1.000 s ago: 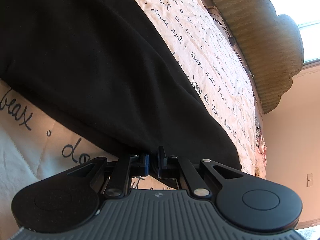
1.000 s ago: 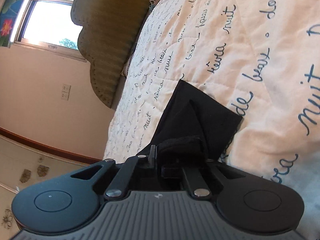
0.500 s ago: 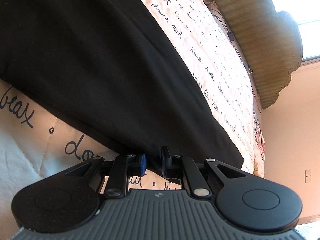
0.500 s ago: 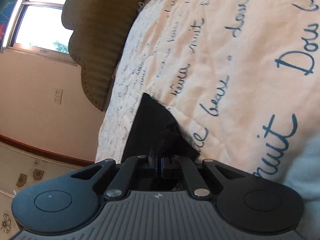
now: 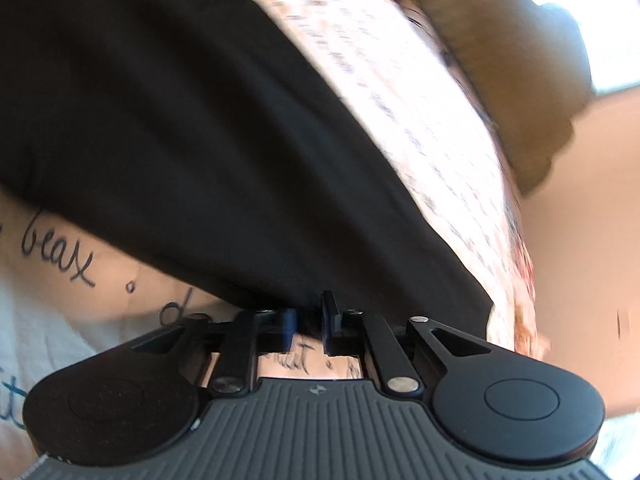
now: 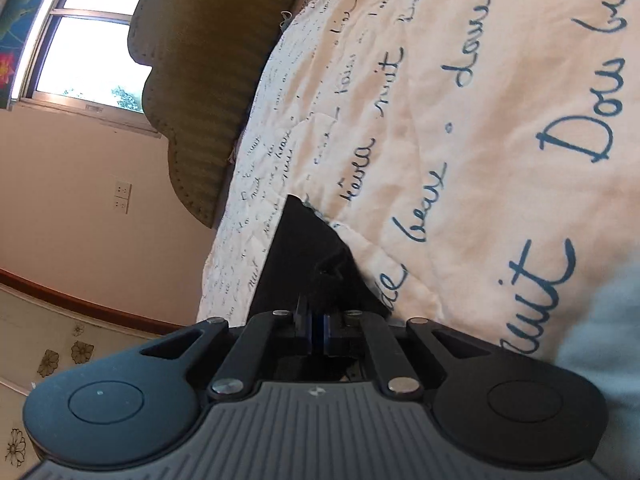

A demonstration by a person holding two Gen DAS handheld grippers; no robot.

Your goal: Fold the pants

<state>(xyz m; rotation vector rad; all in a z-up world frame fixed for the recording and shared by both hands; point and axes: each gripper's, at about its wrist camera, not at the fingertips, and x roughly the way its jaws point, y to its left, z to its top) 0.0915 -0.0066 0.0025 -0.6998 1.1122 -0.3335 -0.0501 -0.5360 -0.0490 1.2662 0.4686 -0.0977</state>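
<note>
Black pants lie spread over the cream bedspread and fill most of the left wrist view. My left gripper sits at their near edge. Its jaws stand slightly apart, with the dark hem reaching into the gap. In the right wrist view a folded corner of the pants rests on the bedspread just ahead of my right gripper. Its jaws are opening: a thin slit shows between the pads, and the cloth lies in front of them and below them.
The bedspread bears dark script lettering. A padded olive headboard stands at the far end of the bed, with a bright window behind it. A wall socket and a flowered wall band sit at the left.
The right gripper came down to the bed with the pants corner, and its shut jaws have parted a little. The left jaws widened slightly and that view rolled a bit.
</note>
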